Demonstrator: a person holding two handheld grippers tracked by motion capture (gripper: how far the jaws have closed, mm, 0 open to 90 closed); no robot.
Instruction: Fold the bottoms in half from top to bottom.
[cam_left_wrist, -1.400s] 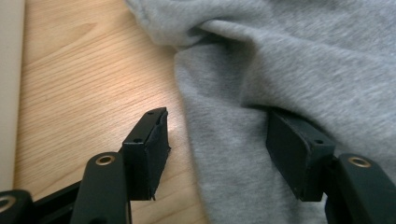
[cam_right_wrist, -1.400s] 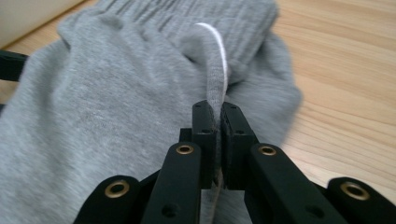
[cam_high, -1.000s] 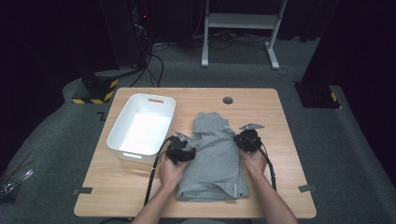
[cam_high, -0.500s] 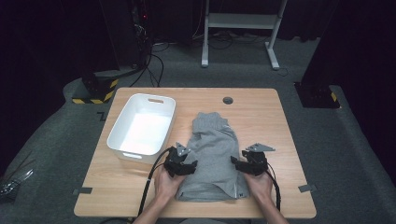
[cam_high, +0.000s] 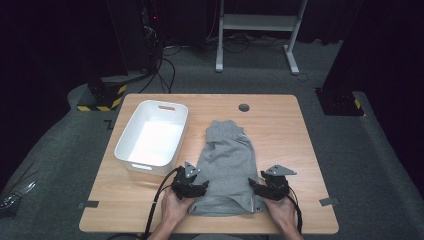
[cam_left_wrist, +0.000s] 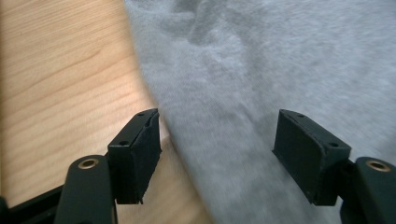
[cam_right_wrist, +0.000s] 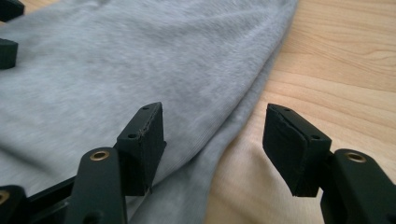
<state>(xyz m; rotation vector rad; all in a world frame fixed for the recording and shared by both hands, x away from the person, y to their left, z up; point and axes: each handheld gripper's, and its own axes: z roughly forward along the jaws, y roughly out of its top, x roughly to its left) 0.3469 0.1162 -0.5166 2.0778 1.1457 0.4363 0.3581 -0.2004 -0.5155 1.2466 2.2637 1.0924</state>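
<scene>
- The grey garment (cam_high: 226, 170) lies flat on the surface (cam_high: 300, 150), its long axis running away from the person, narrow end far, wide hem at the near edge
- The left hand-held gripper (cam_high: 196, 188) sits at the garment's near left corner; in the left gripper view its jaws have just been opening and stand spread astride the cloth's left edge (cam_left_wrist: 163, 126), one jaw over bare wood, the other over fabric, nothing pinched
- The right hand-held gripper (cam_high: 260, 189) mirrors it at the near right corner; its jaws have also just opened and stand spread astride the right edge (cam_right_wrist: 243, 116), cloth under one jaw, wood under the other
- Each hand is equally near its own corner, so I judge the next move a two-handed pinch of the hem corners, then a lift away from the person to fold
- A white bin (cam_high: 152, 137) sits on the surface just left of the garment, apart from it, empty
- Beyond the surface: dark carpet, cables, a white frame's legs, yellow-black striped feet
</scene>
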